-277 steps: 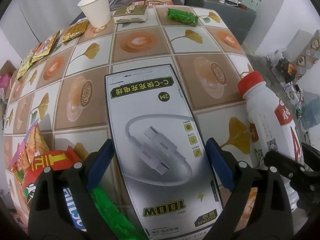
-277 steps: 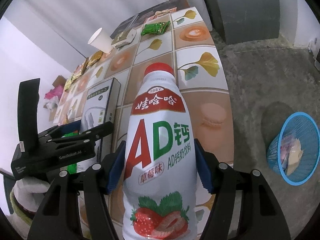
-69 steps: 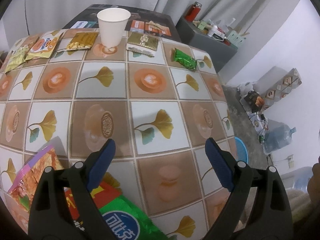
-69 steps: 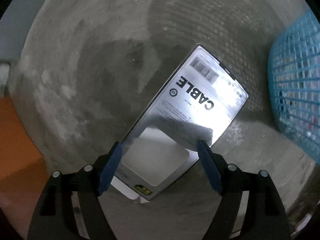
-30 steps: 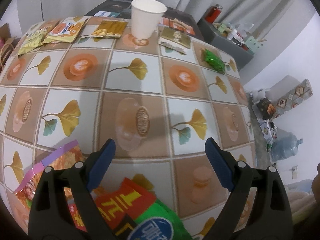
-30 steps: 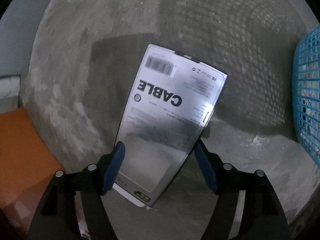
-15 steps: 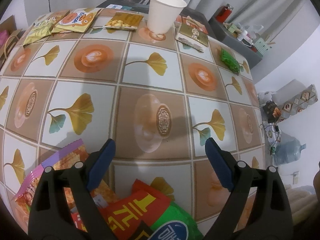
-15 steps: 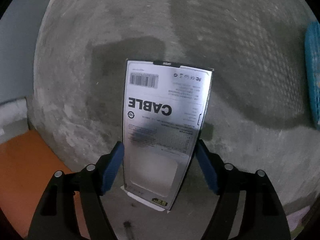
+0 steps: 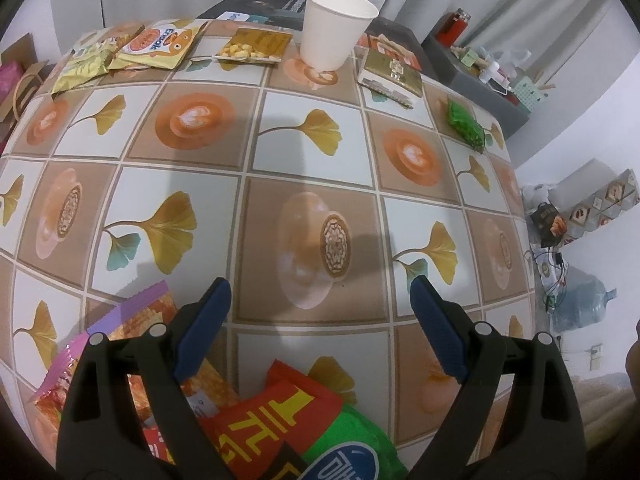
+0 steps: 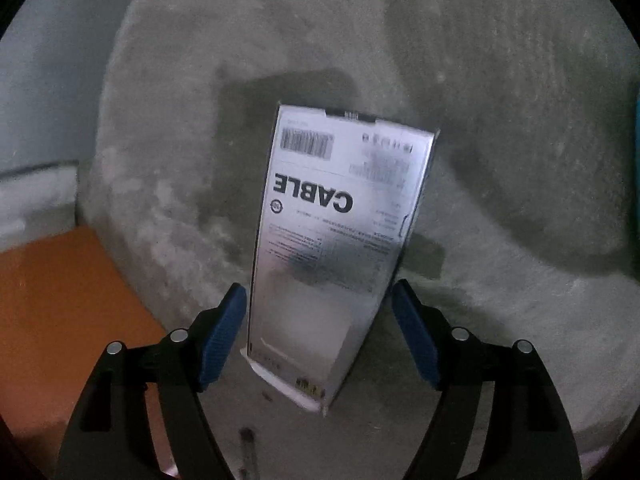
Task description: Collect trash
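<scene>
Your right gripper [image 10: 318, 312] grips the cable box [image 10: 336, 248] over the floor; carry it right to the bin. Your left gripper [image 9: 320, 304] hangs open and empty.

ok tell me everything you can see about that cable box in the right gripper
The cable box is a tall, flat, glossy grey carton that looks like cardboard. Its printed back faces the camera: a barcode at the far end, the word CABLE, fine print, and a white inner tray poking out at the near end. It sits between the blue pads of the right gripper, leaning slightly left, above the bare concrete floor. The image is blurred, so pad contact is unclear.
</scene>
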Motion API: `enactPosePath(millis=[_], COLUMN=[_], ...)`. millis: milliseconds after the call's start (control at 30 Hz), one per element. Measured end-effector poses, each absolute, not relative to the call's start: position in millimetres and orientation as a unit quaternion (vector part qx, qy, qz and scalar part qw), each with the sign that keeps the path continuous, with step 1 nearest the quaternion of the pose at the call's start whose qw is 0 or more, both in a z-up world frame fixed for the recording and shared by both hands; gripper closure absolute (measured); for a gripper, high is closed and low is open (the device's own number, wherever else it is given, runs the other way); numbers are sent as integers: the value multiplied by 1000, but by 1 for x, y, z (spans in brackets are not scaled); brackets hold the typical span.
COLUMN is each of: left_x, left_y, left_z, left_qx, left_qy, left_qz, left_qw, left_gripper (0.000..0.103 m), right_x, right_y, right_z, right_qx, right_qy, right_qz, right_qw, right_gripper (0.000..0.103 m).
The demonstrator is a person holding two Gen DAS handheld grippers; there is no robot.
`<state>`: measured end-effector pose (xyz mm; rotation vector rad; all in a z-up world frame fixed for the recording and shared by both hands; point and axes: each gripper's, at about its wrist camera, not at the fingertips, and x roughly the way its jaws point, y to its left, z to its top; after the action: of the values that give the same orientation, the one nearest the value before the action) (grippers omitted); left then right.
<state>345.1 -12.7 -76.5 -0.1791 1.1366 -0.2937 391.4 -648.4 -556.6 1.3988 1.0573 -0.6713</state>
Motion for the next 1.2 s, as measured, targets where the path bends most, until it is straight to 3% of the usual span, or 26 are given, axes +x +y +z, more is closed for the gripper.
enactPosePath(millis=[67, 167, 200, 233, 300, 533, 700, 1200], left_x=[345, 345, 345, 345, 345, 343, 345, 354], left_y=[-13, -13, -12, -12, -13, -17, -18, -14], left_z=[-76, -75, -75, -75, -75, -73, -73, -84], left_qx=[-84, -84, -84, -84, -85, -84, -77, -77], left_qy=[534, 534, 534, 534, 534, 532, 535, 544], left_qz=[-139, -141, -140, -140, -142, -143, -134, -125], left_qw=[830, 830, 830, 830, 829, 830, 831, 826], left_gripper=[16, 16, 16, 16, 16, 16, 16, 16], right_x=[385, 375, 374, 374, 375, 374, 377, 440], right_y=[-648, -639, -633, -629, -633, -648, -638, -642], right_z=[-535, -471, -450, -437, -434, -494, -561, -594], right_qx=[562, 458, 409, 377, 357, 467, 603, 616], right_qy=[453, 386, 360, 337, 336, 388, 408, 475], right_qz=[-279, -263, -253, -245, -248, -261, -278, -349], right_qw=[634, 757, 799, 827, 836, 751, 627, 523], right_gripper=[30, 28, 13, 6, 6, 6, 6, 6])
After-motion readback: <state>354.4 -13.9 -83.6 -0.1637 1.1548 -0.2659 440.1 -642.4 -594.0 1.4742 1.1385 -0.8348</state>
